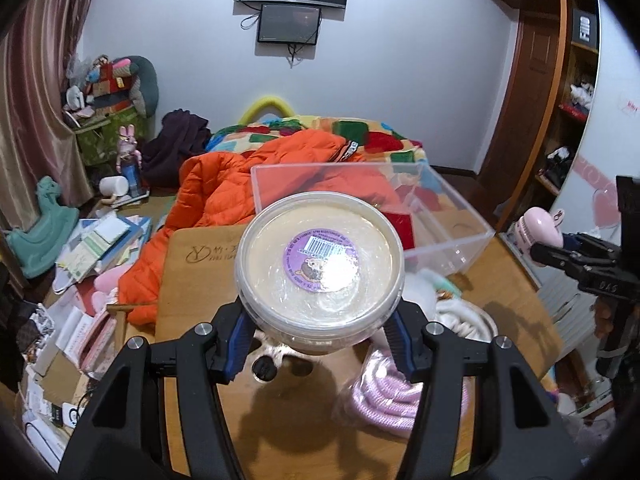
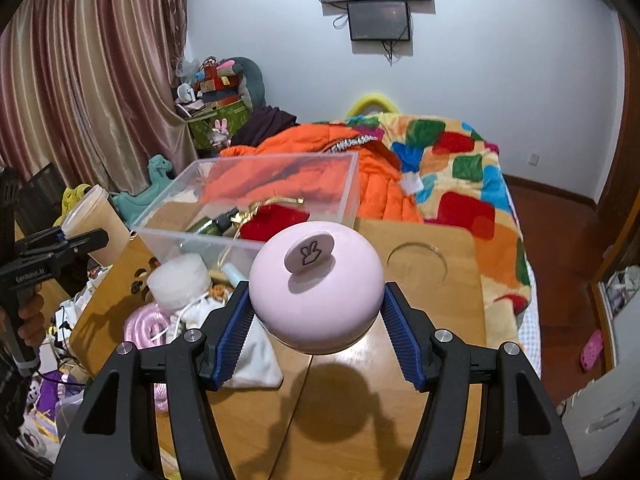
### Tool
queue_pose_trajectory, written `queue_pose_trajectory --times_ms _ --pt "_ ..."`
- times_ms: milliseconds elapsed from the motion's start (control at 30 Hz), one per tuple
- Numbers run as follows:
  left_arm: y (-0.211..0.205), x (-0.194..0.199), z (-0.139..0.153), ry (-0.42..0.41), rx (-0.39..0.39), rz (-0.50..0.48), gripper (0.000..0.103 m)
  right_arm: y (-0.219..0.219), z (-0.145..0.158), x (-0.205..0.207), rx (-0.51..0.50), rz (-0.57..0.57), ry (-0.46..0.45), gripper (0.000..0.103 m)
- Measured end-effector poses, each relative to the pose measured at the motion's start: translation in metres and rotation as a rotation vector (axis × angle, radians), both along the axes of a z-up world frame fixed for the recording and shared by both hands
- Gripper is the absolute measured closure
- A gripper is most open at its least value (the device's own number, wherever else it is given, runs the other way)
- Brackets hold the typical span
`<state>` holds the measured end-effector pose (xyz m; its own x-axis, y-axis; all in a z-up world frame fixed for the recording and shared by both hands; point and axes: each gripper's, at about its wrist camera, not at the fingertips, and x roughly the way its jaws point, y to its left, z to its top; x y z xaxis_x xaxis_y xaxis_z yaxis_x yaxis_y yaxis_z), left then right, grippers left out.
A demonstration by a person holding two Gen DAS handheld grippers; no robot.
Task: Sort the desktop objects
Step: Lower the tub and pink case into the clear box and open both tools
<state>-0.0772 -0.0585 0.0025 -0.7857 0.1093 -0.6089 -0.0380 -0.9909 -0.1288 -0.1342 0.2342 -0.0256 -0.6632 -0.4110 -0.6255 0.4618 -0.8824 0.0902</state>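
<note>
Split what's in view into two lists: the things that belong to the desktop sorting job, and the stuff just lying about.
Part of the job:
- round lidded tub, clamped in the left gripper
- pink rounded case, clamped in the right gripper
- clear plastic bin
- pink coiled rope on the wooden desk

Lying about:
- orange jacket
- patchwork blanket
- wall screen

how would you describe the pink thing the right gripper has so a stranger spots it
Over the wooden table, near the clear plastic bin, the right gripper clamps a smooth pink dome. Unlike the pink rope coil, it carries a rabbit-marked disc on top.
</note>
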Motion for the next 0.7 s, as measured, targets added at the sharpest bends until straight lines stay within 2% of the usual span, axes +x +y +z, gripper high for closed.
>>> queue_pose_trajectory --times_ms 367,433,567,700 --pt "-0.005 -0.028 0.028 0.036 -0.05 0.001 0.046 -0.021 0.027 -0.02 0.027 0.033 0.062 0.043" --pt "-0.004 -0.034 0.029 0.04 -0.057 0.001 0.046 -0.027 0.029 -0.026 0.024 0.042 0.064 0.043" --pt "-0.001 -0.051 0.025 0.017 -0.024 -0.02 0.046 -0.04 0.03 -0.04 -0.009 0.056 0.052 0.043" --pt "0.004 -0.066 0.019 0.003 -0.039 -0.027 0.046 -0.055 0.027 -0.052 -0.013 0.074 0.046 0.043"
